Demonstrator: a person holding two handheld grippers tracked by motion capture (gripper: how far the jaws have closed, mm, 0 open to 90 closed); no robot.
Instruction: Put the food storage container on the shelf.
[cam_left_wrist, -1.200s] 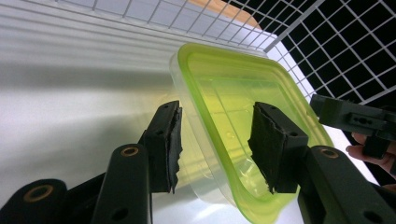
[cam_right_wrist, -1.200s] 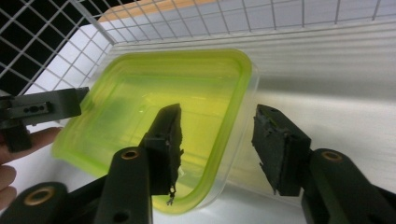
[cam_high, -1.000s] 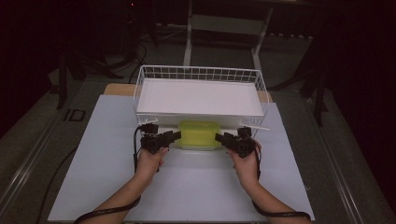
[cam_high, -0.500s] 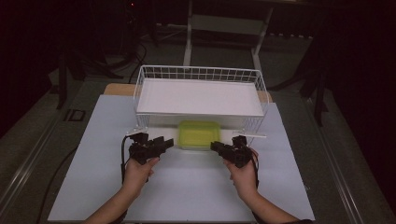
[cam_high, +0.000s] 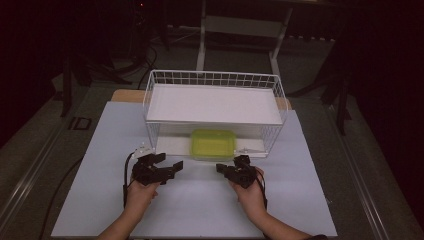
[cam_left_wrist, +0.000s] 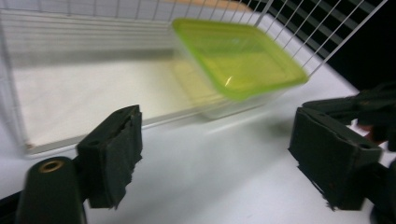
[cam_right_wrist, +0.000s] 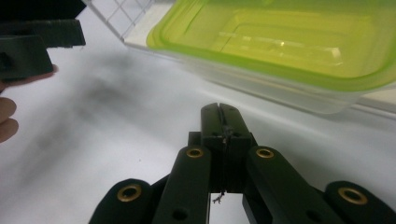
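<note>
The clear rectangular plastic container with a lime-green lid (cam_high: 213, 143) sits on the lower level of the white wire-mesh rack (cam_high: 215, 79), at the front middle, under the rack's flat white upper shelf (cam_high: 214, 104). Its front edge overhangs the lower white board (cam_left_wrist: 93, 93) toward the person. In the left gripper view the container (cam_left_wrist: 238, 58) lies ahead of the jaws and to the right, lid on, tilted in the picture by the camera's angle. In the right gripper view the container (cam_right_wrist: 280, 42) lies just beyond the jaw tips, apart from them.

The left gripper (cam_high: 170, 167) is held near the container's front left corner, clear of it. Its jaws have just been opening and stand spread wide, with nothing between the pads (cam_left_wrist: 116, 149) but bare table.

The right gripper (cam_high: 223, 170) is held near the container's front right corner, also clear of it. Its jaws have just been closing and are pressed together, tip to tip, on nothing (cam_right_wrist: 223, 123).

Both grippers point inward toward each other over the pale blue-white table mat (cam_high: 200, 210).
</note>
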